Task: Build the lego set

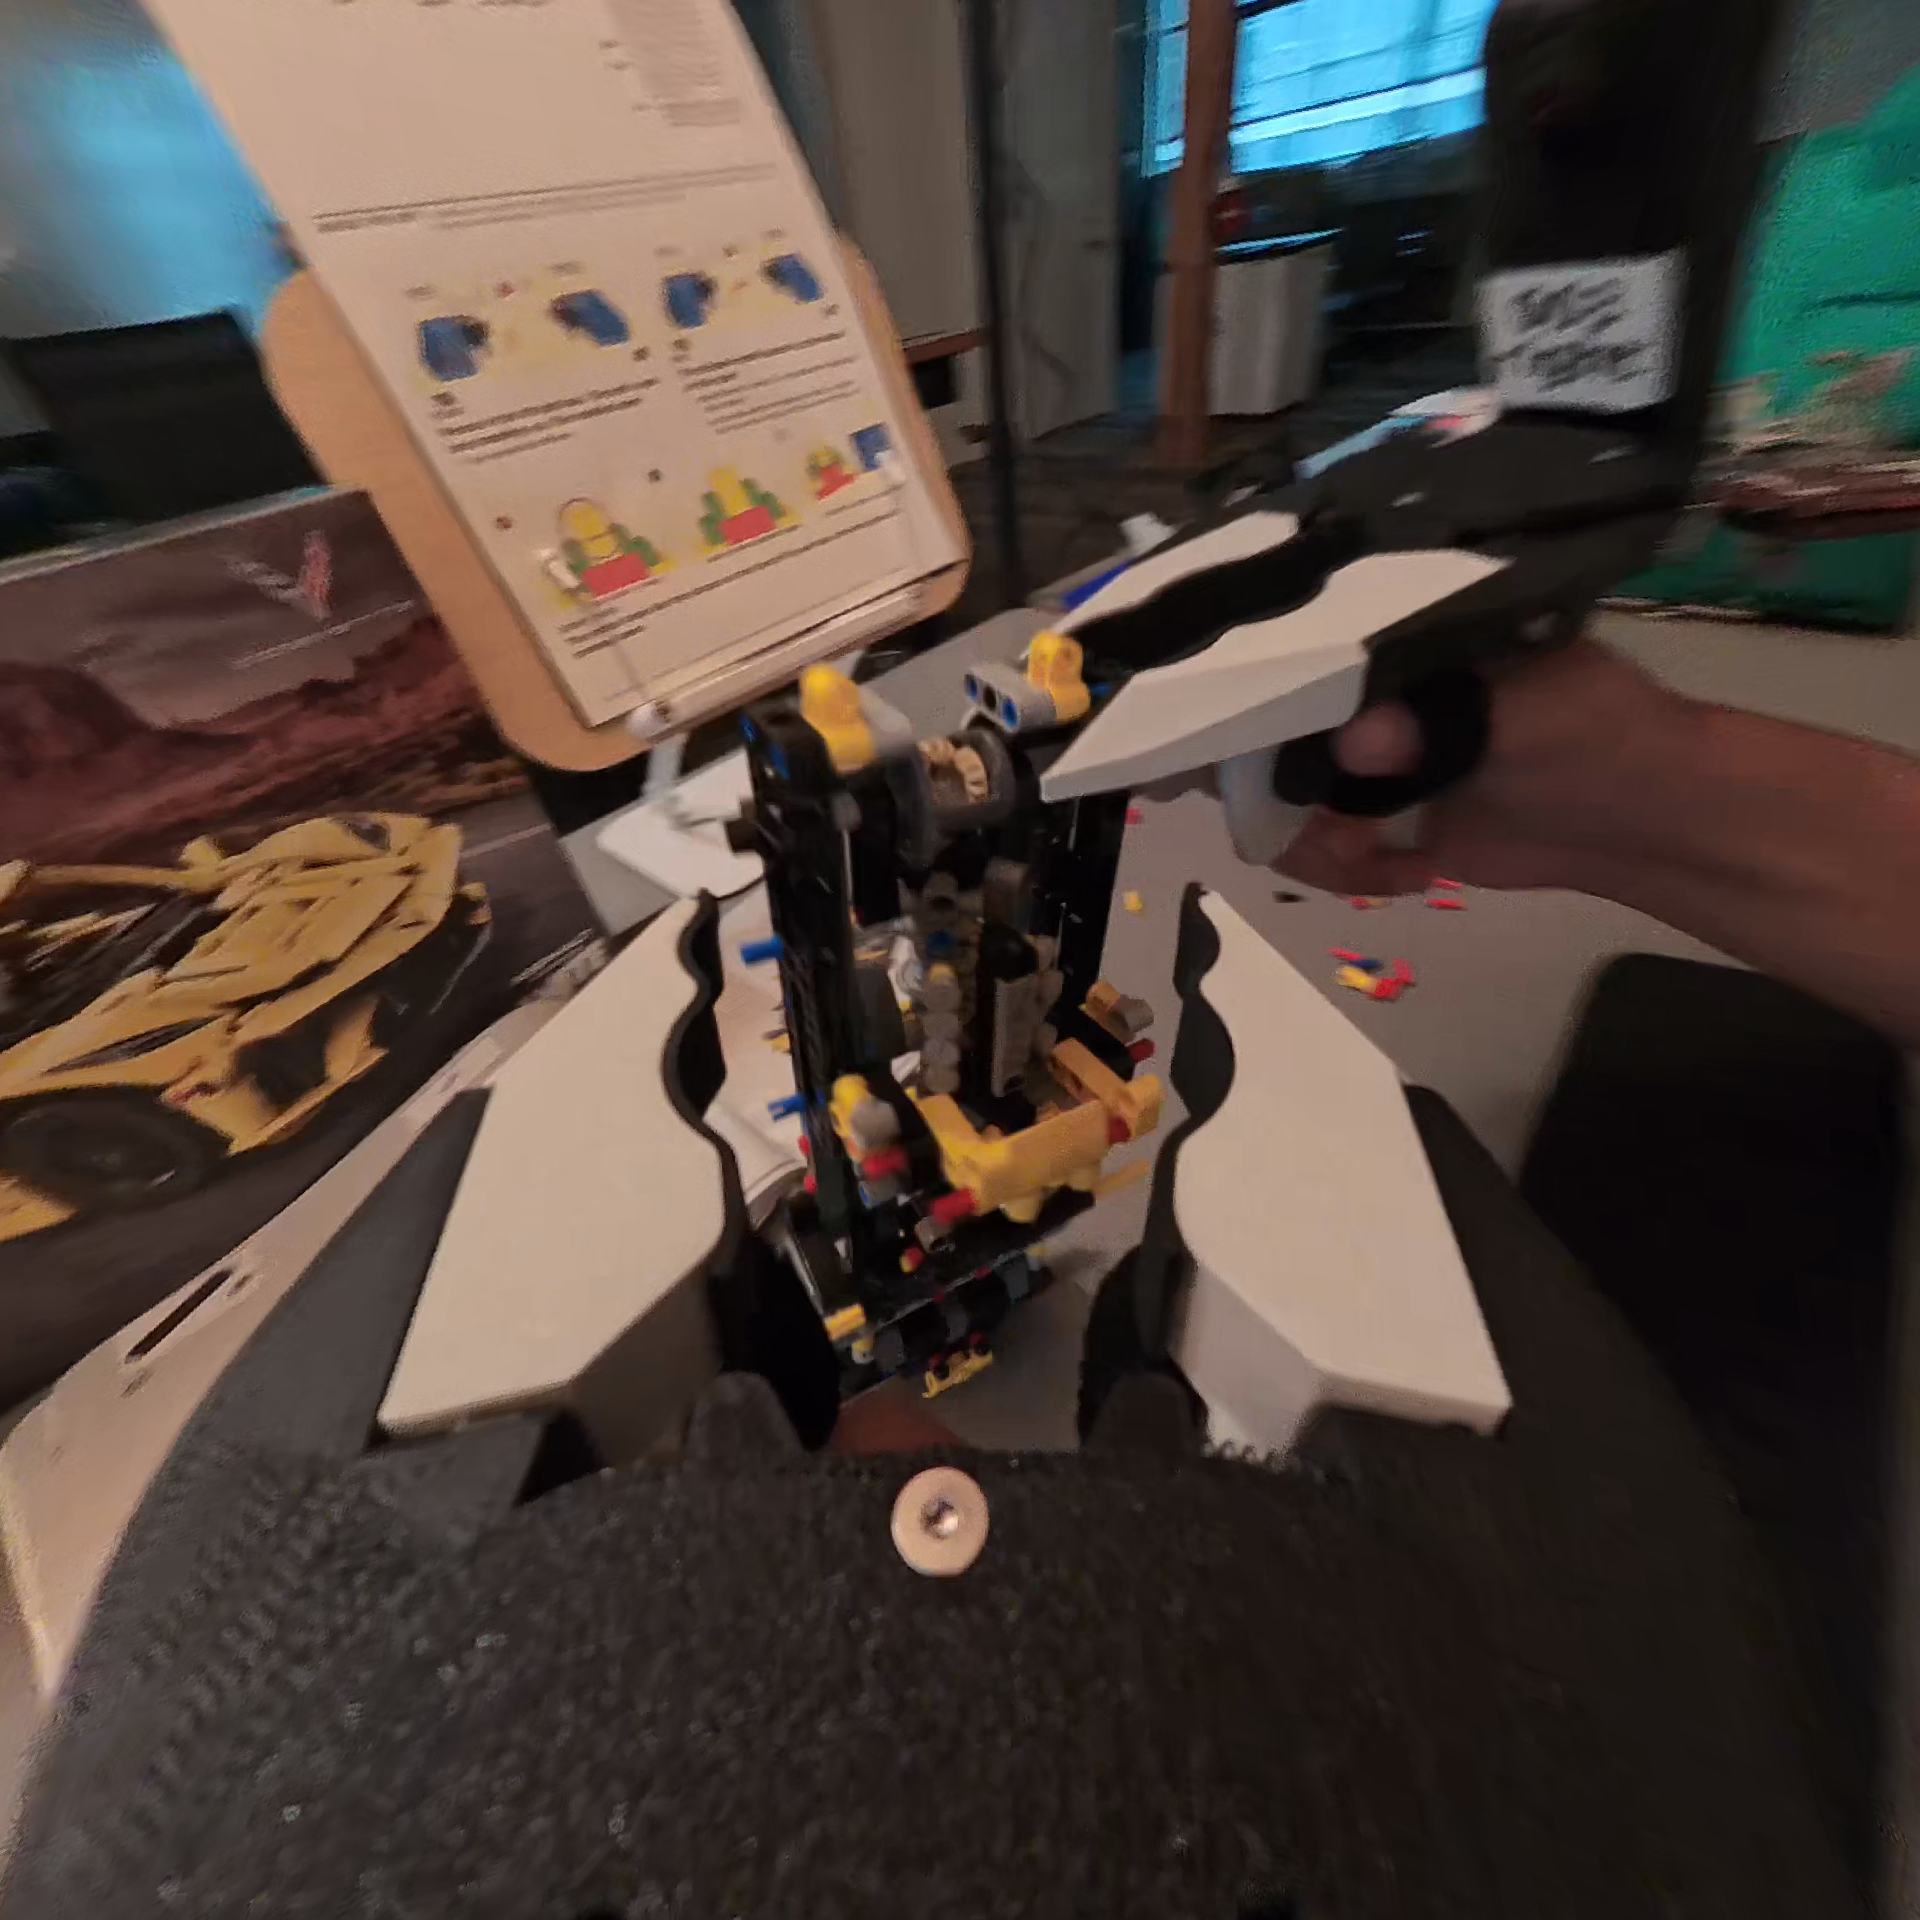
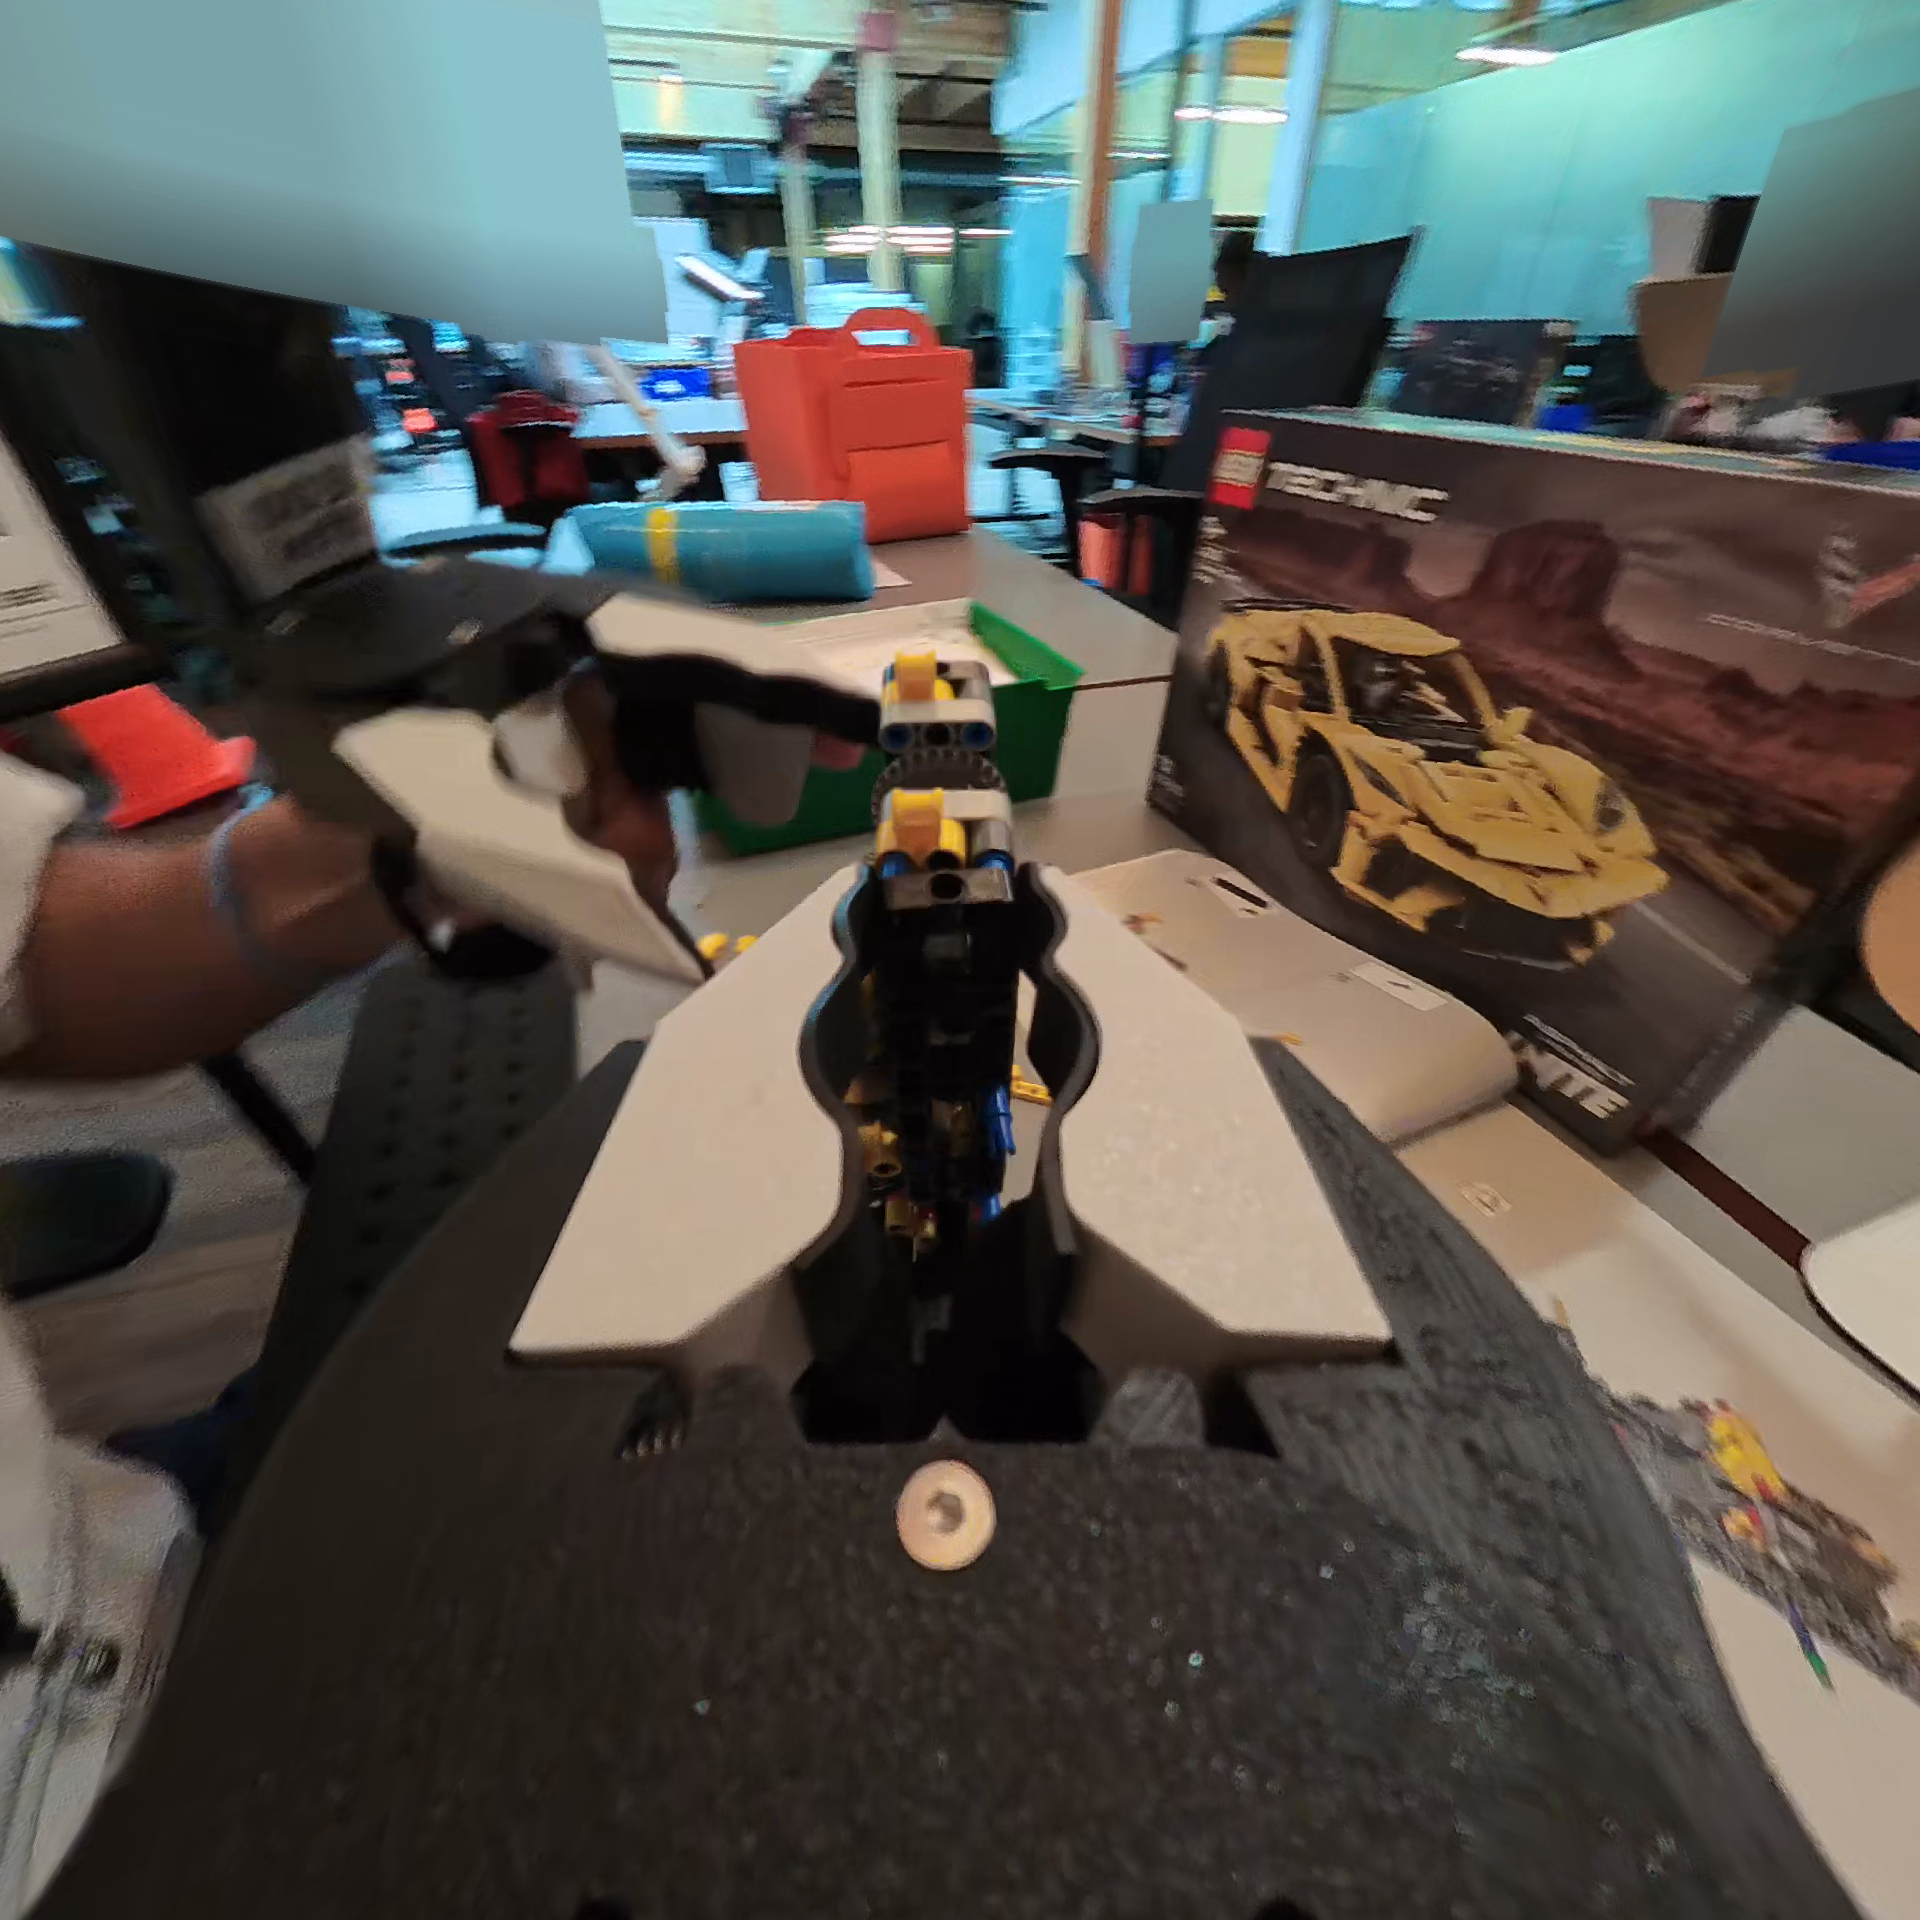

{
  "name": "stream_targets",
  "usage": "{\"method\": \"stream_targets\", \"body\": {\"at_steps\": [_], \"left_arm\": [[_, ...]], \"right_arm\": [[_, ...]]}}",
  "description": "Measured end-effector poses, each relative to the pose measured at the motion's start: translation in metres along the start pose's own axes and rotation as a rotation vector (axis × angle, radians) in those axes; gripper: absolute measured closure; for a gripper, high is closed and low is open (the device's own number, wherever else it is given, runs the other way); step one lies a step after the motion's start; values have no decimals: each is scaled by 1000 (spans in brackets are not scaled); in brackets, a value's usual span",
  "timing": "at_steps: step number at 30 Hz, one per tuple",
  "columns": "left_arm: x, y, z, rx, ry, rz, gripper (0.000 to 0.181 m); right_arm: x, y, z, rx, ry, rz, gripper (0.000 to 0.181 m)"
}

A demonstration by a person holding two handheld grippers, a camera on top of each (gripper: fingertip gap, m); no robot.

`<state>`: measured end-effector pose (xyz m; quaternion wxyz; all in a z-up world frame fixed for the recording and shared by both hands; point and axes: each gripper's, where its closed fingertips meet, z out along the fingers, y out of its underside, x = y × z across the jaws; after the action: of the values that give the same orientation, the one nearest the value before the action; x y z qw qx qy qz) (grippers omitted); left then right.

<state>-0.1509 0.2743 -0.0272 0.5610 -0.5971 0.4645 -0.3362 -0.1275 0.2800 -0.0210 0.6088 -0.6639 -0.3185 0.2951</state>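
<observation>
Here my right gripper (image 2: 945, 914) is clamped on the upright black-and-yellow chassis (image 2: 940, 1039), held above the table (image 1: 1455, 997). My left gripper (image 1: 945, 966) stands wide apart, empty, framing it. I judge next: close the left on the lower frame, steadily.

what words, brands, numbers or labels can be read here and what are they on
I do not copy out writing; here is what bears it.
On the set box with the yellow car: red logo and pale lettering, legible.
On the instruction sheet on the clipboard: print too blurred to read.
On the white label on the right gripper: dark scrawl, blurred.
</observation>
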Motion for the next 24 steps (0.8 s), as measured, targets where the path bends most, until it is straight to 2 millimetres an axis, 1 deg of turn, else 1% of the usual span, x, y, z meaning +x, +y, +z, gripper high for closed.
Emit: {"method": "stream_targets", "body": {"at_steps": [2,3,4,6,9,10,15,17,19,21,22,24], "left_arm": [[2,-11,-9,-13,193,-12,96],[1,-18,-11,-6,265,-3,97],[2,-20,-12,-21,341,18,99],[-3,-23,-7,-56,403,62,103],[4,-26,-5,-99,508,124,123],[6,-27,-5,-110,530,142,130],[4,-26,3,-197,574,160,133],[5,-22,3,-224,605,147,146],[4,-22,3,-222,608,148,150],[2,-22,4,-232,593,163,152],[0,-22,5,-235,579,166,158],[-3,-22,9,-245,550,131,157]], "right_arm": [[-8,-1,1,7,-111,-47,156],[-11,-2,2,11,-160,-74,156],[-12,-2,4,3,-191,-77,156],[-15,-3,8,-23,-261,-104,156],[-14,-4,13,-69,-302,-126,156],[-13,-4,15,-79,-306,-131,155],[-21,-6,20,-84,-384,-161,155],[-21,-6,22,-90,-397,-165,155],[-22,-6,22,-96,-405,-174,155],[-20,-6,24,-98,-392,-177,155],[-16,-7,25,-100,-368,-172,155],[-9,-6,27,-106,-305,-170,154]]}}
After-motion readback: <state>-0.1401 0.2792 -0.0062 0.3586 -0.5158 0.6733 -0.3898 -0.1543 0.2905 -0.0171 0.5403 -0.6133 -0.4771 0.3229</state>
